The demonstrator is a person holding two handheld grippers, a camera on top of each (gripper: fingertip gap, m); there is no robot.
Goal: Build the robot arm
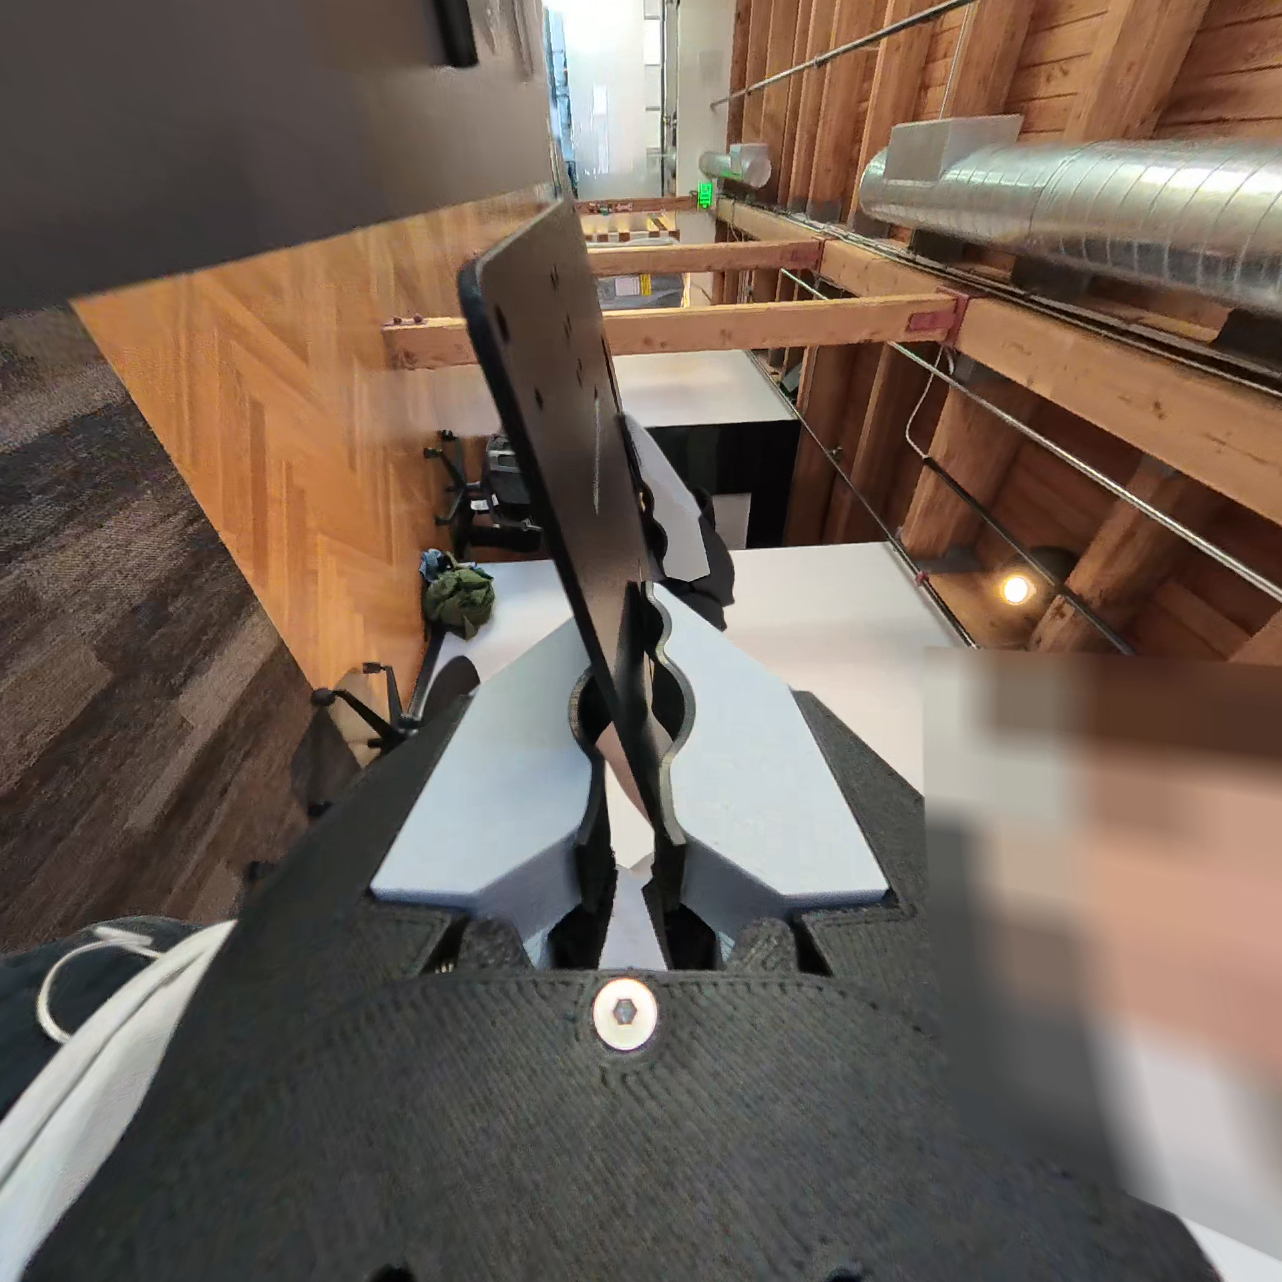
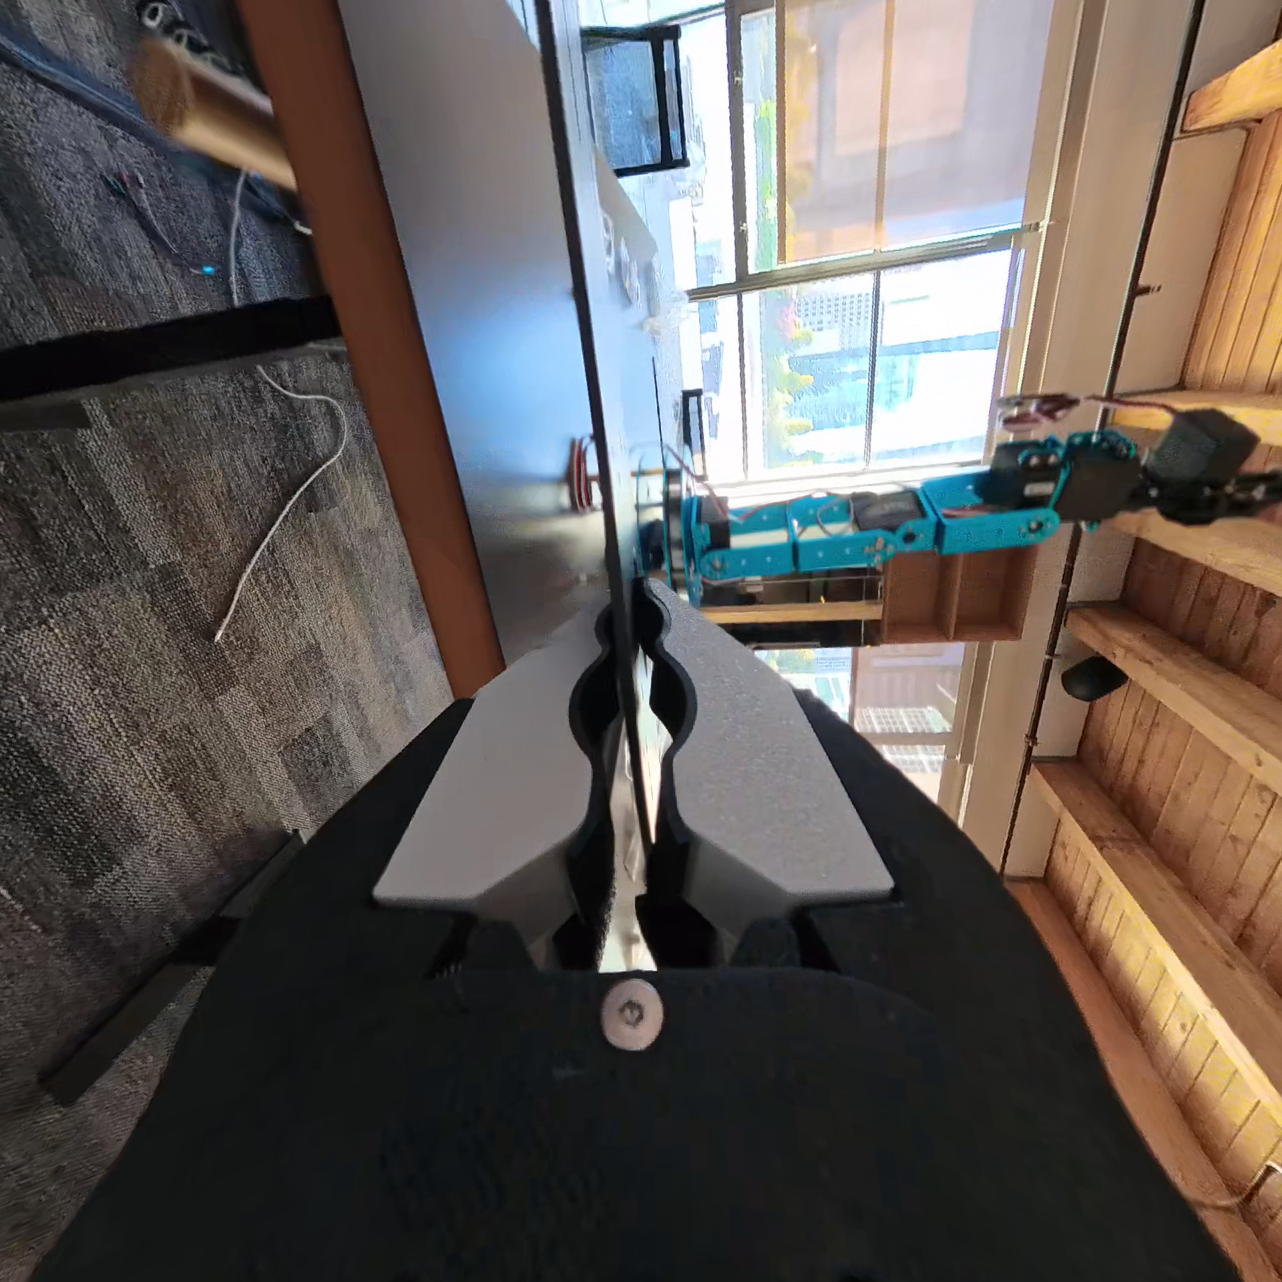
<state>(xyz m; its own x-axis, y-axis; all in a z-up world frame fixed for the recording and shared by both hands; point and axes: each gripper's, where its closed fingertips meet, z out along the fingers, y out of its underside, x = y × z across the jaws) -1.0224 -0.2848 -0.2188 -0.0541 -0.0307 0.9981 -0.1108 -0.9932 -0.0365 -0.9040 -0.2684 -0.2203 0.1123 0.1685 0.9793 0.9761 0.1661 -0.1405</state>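
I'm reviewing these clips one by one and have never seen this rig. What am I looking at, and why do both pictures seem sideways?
A person holds two hand-held pinching tools, each with a camera looking along its fingers. Both cameras are rolled sideways, so floor shows left and ceiling right. The left tool is shut on a thin black plate with small holes. The right tool pinches what looks like the same black plate, seen edge-on. Behind stands a white desk carrying a small blue robot arm; the left view shows office chairs and a green bundle.
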